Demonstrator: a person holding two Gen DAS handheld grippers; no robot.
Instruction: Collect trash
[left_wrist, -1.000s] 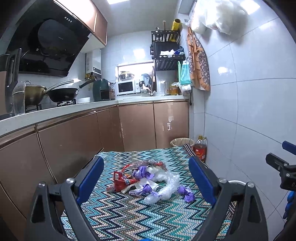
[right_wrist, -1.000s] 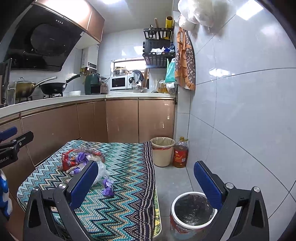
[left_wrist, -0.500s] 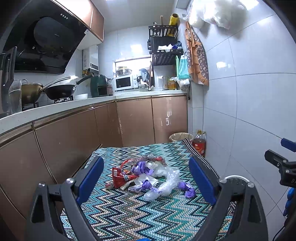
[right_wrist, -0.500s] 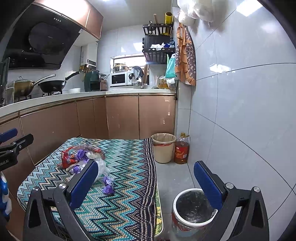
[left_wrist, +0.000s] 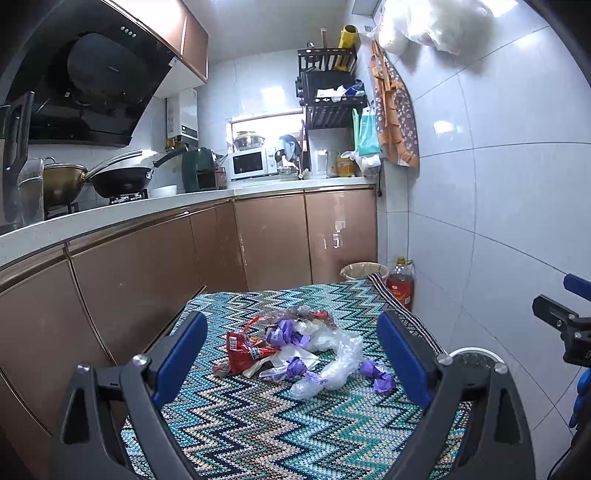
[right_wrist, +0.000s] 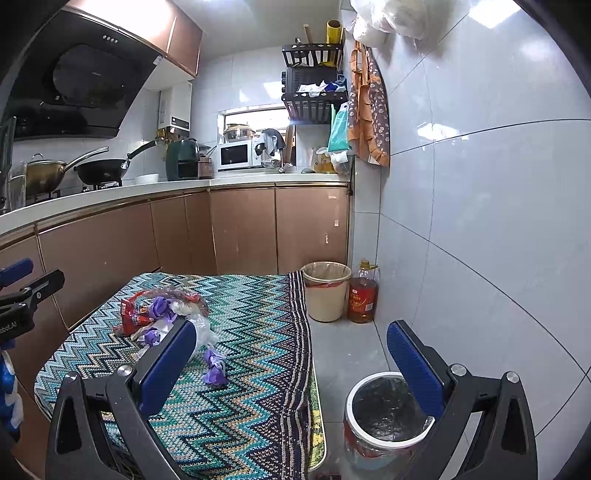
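The left hand-held gripper, black-framed with blue pads, hovers above the near end of the bench, which is covered by a zigzag-patterned cloth in teal, white and navy; its jaws stand wide apart and hold nothing. The right hand-held gripper, of the same build, is also spread wide and empty, positioned over the right edge of the bench and the grey tiled floor. The trash lies in a loose pile near the middle of the bench: a crumpled red plastic snack wrapper on the left side of the pile, a bunched purple wrapper touching it, and a crumpled clear plastic bag on the right side. A separate small purple wrapper lies just beside the clear bag, toward the right edge of the cloth. On the floor just beside the near right corner of the bench stands a round white-rimmed bin with a black liner. Further back, against the brown cabinet doors, stands a beige waste basket with a liner, with an amber oil bottle with a red label just beside it at the wall.
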